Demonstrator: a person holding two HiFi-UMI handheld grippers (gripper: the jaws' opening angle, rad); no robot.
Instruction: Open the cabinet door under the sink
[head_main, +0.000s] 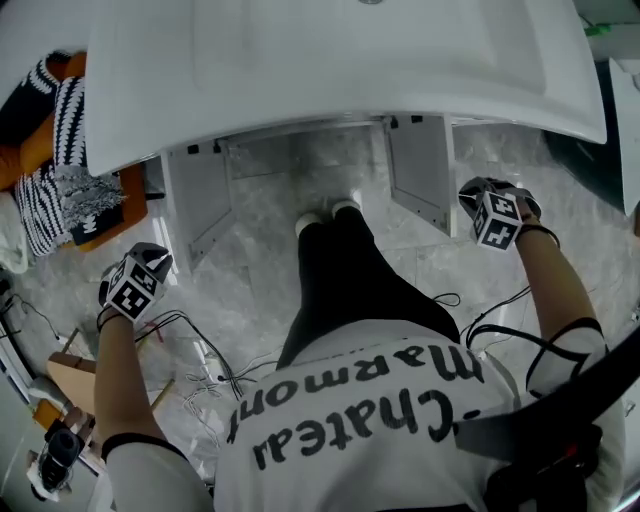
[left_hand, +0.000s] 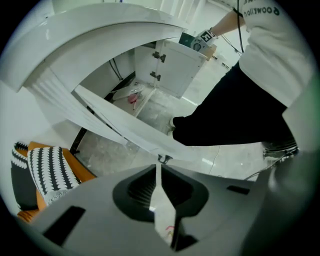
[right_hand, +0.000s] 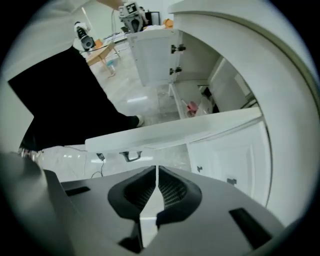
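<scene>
Under the white sink (head_main: 340, 60) the cabinet stands with both doors swung out. The left door (head_main: 195, 215) and the right door (head_main: 420, 175) flank the open inside. My left gripper (head_main: 135, 285) hangs just outside the left door's free end, and my right gripper (head_main: 497, 215) just outside the right door's. In the left gripper view the jaws (left_hand: 158, 167) are together and empty, just short of that door's handle (left_hand: 164, 159). The right gripper (right_hand: 157, 170) is likewise shut on nothing, and the right door's handle (right_hand: 131, 156) lies just beyond it.
The person's legs in black trousers (head_main: 340, 270) stand between the doors. An orange seat with black-and-white striped cloth (head_main: 60, 150) is at the left. Cables (head_main: 200, 370) trail over the marble floor. Small pink items (right_hand: 191, 107) lie inside the cabinet.
</scene>
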